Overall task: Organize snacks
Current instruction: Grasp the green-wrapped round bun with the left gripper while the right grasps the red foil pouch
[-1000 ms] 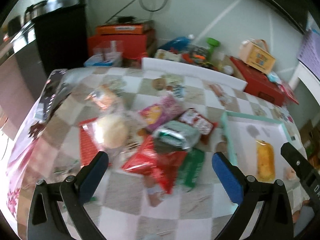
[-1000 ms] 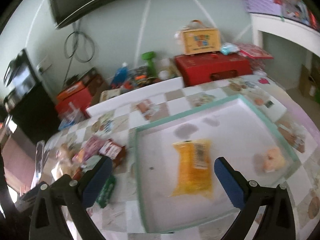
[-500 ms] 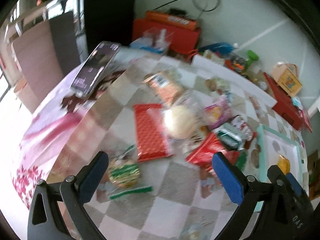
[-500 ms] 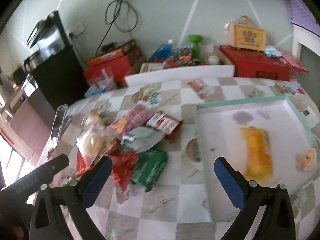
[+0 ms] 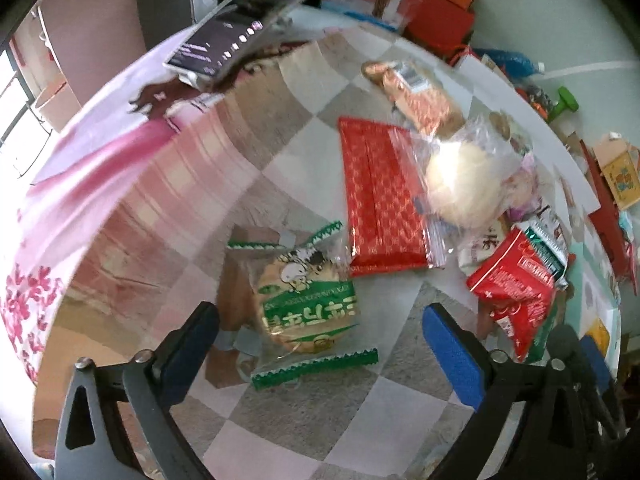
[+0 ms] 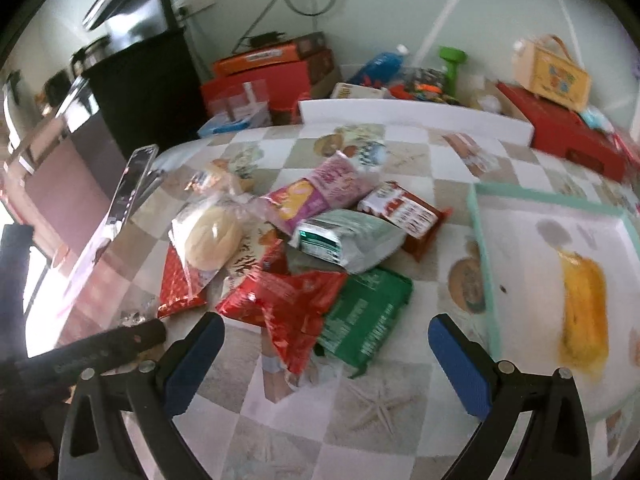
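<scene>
A pile of snack packets lies on the checkered table. My left gripper (image 5: 320,340) is open and hovers over a green-and-clear cookie packet (image 5: 306,304), which lies between its fingers. A flat red packet (image 5: 380,196) and a bagged round bun (image 5: 460,184) lie beyond. My right gripper (image 6: 326,354) is open and empty, just before a red packet (image 6: 288,300) and a green packet (image 6: 366,312). A grey-green packet (image 6: 348,240), a pink packet (image 6: 316,196) and the bun (image 6: 212,238) lie behind. A yellow packet (image 6: 582,304) lies in the mint-rimmed tray (image 6: 482,248).
A phone on a stand (image 5: 236,28) stands at the table's far left; it also shows in the right wrist view (image 6: 130,188). Red boxes (image 6: 272,76) and clutter sit behind the table by the wall. The left gripper's body (image 6: 92,352) shows left of my right gripper.
My left gripper has swung left and down from the pile to the green cookie packet. My right gripper has swung left from the tray to face the pile.
</scene>
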`<state>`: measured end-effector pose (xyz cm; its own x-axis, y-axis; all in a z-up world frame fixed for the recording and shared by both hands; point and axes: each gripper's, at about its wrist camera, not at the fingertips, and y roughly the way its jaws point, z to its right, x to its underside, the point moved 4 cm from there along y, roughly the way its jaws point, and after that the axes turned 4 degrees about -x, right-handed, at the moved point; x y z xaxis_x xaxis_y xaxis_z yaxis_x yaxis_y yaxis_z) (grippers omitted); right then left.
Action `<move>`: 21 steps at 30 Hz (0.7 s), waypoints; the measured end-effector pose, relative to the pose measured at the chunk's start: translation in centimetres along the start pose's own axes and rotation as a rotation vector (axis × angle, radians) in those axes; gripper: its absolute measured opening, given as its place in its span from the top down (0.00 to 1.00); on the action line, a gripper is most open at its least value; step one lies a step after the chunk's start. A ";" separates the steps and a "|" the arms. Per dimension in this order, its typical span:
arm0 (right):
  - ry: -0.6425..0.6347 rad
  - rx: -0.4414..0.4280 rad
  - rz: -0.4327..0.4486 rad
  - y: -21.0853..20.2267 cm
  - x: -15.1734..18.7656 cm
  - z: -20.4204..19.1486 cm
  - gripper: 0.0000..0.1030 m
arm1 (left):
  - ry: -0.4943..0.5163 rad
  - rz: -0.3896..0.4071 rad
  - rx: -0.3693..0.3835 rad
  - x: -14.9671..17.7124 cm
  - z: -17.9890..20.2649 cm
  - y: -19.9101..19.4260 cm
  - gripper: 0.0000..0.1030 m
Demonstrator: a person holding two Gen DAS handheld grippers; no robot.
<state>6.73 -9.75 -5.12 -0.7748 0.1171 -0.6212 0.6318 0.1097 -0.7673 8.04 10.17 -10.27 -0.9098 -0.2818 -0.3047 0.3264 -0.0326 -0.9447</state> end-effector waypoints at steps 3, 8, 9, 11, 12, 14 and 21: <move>-0.055 0.021 0.008 0.7 -0.3 -0.6 0.00 | 0.013 0.004 -0.006 0.1 0.2 0.3 0.12; -0.133 0.044 -0.003 1.6 -0.6 -1.5 0.01 | 0.031 0.023 -0.026 -0.4 0.6 0.5 0.27; -0.142 0.051 -0.005 1.8 -0.6 -1.6 0.01 | 0.040 0.026 -0.036 -0.7 0.8 0.6 0.33; -0.163 0.059 -0.010 2.3 -0.6 -1.7 0.02 | 0.061 0.034 -0.060 -0.9 1.0 0.7 0.42; -0.171 0.064 -0.015 2.5 -0.6 -1.8 0.03 | 0.068 0.037 -0.067 -0.9 1.1 0.7 0.46; -0.185 0.070 -0.024 3.0 -0.6 -1.9 0.05 | 0.073 0.039 -0.064 -1.3 1.3 0.5 0.47; -0.209 0.082 -0.039 4.1 -0.5 -2.2 0.06 | 0.056 0.037 -0.035 -2.0 1.4 0.9 0.48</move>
<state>9.79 -7.19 -7.57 -0.7918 -0.0935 -0.6036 0.6039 0.0284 -0.7965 10.50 9.36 -10.32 -0.9107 -0.2278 -0.3445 0.3514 0.0109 -0.9362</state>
